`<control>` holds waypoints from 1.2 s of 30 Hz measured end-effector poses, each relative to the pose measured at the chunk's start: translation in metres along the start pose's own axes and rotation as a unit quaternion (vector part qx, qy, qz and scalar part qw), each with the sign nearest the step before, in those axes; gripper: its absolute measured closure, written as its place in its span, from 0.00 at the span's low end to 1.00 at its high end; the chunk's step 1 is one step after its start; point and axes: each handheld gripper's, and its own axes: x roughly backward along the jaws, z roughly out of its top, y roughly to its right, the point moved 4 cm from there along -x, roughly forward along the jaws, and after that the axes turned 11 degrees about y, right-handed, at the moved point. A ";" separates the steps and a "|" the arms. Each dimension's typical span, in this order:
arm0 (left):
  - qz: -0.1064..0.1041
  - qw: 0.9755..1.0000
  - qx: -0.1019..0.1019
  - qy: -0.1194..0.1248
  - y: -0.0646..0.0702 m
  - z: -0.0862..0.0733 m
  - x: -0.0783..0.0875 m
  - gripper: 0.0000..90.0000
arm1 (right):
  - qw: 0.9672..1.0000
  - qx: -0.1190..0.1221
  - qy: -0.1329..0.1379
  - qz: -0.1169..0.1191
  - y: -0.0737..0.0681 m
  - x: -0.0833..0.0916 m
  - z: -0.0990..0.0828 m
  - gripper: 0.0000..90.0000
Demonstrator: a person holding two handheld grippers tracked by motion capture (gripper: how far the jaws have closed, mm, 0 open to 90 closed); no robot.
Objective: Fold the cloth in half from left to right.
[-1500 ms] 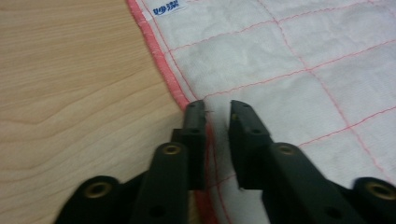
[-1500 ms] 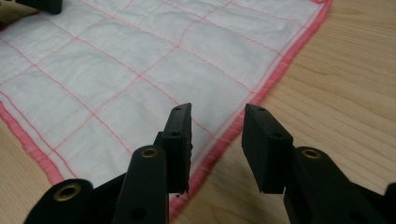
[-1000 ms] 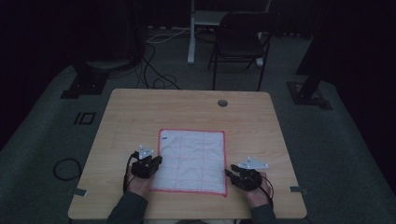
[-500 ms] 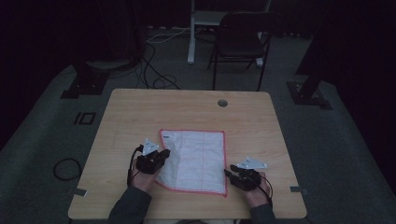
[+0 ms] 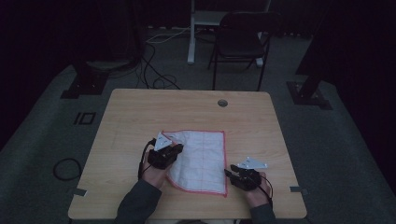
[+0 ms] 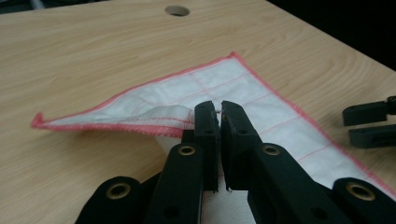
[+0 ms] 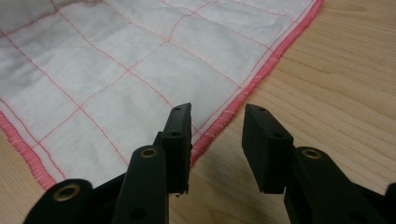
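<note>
Under left tool (image 6: 220,111), cloth (image 6: 243,98) edge hidden.

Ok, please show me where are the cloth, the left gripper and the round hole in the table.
cloth (image 5: 205,156), high view, its flat white middle.
left gripper (image 6: 219,108), left gripper view, between its fingertips, pinching the cloth's edge.
round hole (image 5: 222,102), high view, its centre.

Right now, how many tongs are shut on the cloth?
1. The left tongs pinch the cloth at its left edge; the right tongs sit open at its right edge, holding nothing.
</note>
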 end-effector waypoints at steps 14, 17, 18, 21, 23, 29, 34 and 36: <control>-0.038 0.999 -0.026 -0.005 0.033 0.010 -0.027 0.96 | 1.000 -0.006 0.005 -0.010 0.006 0.003 0.001 0.70; -0.046 0.998 -0.031 -0.008 0.040 0.011 -0.033 0.96 | 1.000 -0.012 0.009 -0.016 0.011 0.006 0.001 0.70; -0.049 0.998 -0.033 -0.008 0.042 0.011 -0.035 0.96 | 1.000 -0.012 0.010 -0.018 0.012 0.006 0.001 0.70; -0.055 0.998 -0.038 -0.013 0.048 0.011 -0.042 0.96 | 0.999 -0.015 0.015 -0.033 0.019 0.010 0.001 0.70; -0.059 0.997 -0.039 -0.015 0.052 0.010 -0.047 0.96 | 0.999 -0.015 0.017 -0.041 0.022 0.011 0.001 0.70; -0.073 0.996 -0.044 -0.027 0.066 0.006 -0.062 0.96 | 0.997 -0.024 0.028 -0.061 0.033 0.018 0.002 0.70; -0.083 0.995 -0.050 -0.037 0.076 0.003 -0.071 0.96 | 0.996 -0.034 0.035 -0.075 0.041 0.022 0.002 0.70; -0.086 0.994 -0.051 -0.039 0.080 0.003 -0.073 0.96 | 0.996 -0.036 0.037 -0.079 0.043 0.023 0.002 0.70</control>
